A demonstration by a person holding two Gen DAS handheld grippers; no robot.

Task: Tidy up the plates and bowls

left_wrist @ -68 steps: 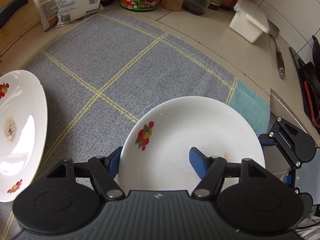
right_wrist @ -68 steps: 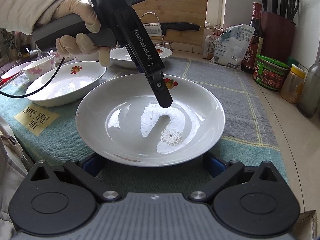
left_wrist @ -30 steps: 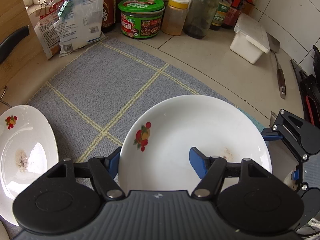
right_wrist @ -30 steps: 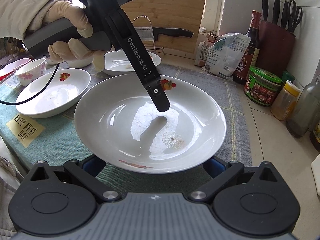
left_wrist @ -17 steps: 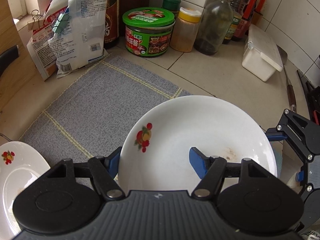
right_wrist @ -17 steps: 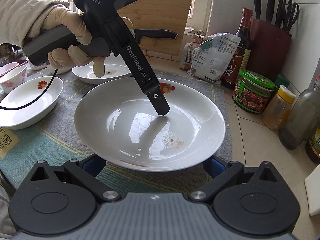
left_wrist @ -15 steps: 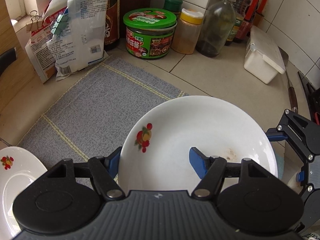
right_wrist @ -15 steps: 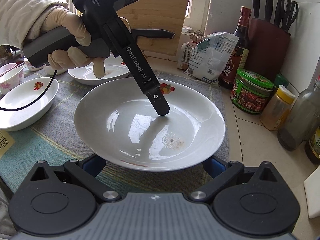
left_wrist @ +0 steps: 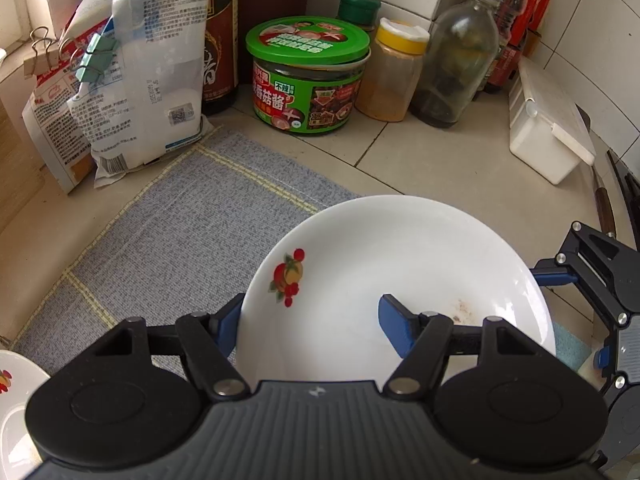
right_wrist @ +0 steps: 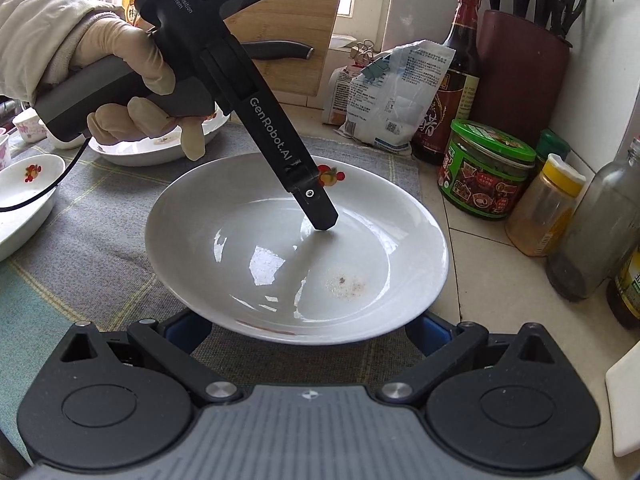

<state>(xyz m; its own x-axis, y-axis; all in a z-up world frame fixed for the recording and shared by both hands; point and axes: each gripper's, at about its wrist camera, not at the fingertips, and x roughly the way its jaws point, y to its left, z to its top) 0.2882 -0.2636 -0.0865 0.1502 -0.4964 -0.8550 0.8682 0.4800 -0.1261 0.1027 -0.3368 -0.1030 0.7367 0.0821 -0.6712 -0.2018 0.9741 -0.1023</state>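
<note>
White plate [left_wrist: 400, 264] lifted over grey mat [left_wrist: 180, 232], rim clamped by left gripper [left_wrist: 310, 322]; outer finger half hidden behind rim. Right gripper [right_wrist: 298, 330] fingertips hidden under plate, grip unclear. Tiled counter [left_wrist: 460, 160], jars, knife block [right_wrist: 520, 60] behind.

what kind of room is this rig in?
Almost certainly a home kitchen counter: a knife block with knives and scissors by tiled wall, sauce bottles and a green-lidded jar of condiment at the back, and a used white plate over the placemat.
</note>
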